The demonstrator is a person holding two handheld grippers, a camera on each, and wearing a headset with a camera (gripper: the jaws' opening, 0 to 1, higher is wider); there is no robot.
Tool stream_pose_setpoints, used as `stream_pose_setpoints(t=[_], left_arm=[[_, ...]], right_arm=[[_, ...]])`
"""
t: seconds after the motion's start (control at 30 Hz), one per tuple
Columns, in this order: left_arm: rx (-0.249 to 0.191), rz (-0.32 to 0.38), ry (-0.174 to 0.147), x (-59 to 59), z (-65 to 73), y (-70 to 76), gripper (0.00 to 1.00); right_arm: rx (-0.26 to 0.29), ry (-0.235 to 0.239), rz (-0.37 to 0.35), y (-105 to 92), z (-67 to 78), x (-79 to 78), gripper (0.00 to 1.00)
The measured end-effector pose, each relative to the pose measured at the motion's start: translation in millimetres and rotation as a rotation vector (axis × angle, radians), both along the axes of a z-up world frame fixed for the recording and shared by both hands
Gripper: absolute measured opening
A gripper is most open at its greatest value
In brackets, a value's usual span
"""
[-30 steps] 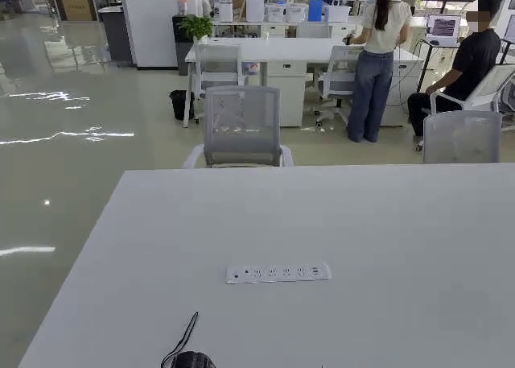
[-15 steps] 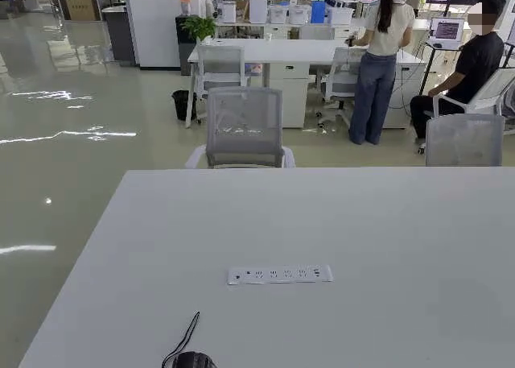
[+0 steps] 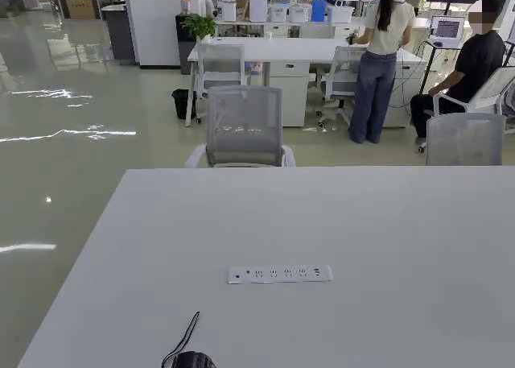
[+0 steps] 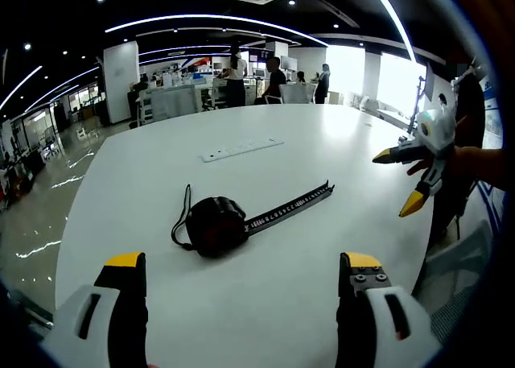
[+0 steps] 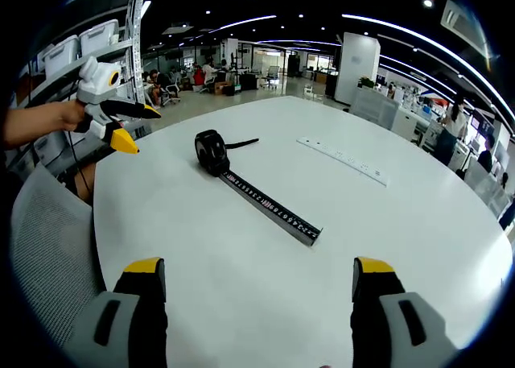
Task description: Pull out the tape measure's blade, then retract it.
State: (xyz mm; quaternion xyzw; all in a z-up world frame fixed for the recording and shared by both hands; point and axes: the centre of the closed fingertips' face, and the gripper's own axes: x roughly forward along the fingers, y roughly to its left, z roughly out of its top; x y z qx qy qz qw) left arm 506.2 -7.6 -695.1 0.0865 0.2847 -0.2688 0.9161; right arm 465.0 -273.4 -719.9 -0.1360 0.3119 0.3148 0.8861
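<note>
Tape measure, blade out, ahead of left gripper, right gripper; both spread apart.

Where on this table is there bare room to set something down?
Bare: the wide stretch of table between the power strip and the far edge, and both sides of the strip. Busiest: the near edge, where the tape measure lies with its blade out.

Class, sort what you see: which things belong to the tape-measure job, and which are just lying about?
Belongs to the job: tape measure, its blade drawn out along the table; left gripper and right gripper, both open, holding nothing.
Just lying about: power strip on the table; grey chair beyond it.
</note>
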Motion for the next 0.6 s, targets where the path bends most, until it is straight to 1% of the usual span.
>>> stream_pose_setpoints(t=[0.1,0.2,0.3,0.4,0.47,0.6], left_arm=[[-0.014,0.017,-0.003,2.6,0.2,-2.5,0.99],[-0.015,0.044,-0.013,5.8,0.8,-4.3,0.99],[-0.019,0.066,-0.015,8.9,-0.7,-6.3,0.99],[-0.007,0.100,-0.037,14.7,-0.8,-5.3,0.99],[-0.009,0.111,-0.042,17.5,-2.2,-5.7,0.99],[-0.004,0.122,-0.039,23.1,-5.9,-10.2,0.99]], right_arm=[[0.003,-0.002,0.002,0.3,-0.2,0.0,0.98],[0.007,-0.003,0.003,0.7,-1.1,0.8,0.97],[0.004,-0.002,0.023,1.3,-3.6,0.5,0.97],[0.000,0.000,0.035,-1.3,-6.3,2.9,0.96],[0.002,0.000,0.038,-2.3,-6.2,4.1,0.95],[0.011,-0.016,0.063,-2.8,-4.9,9.4,0.92]])
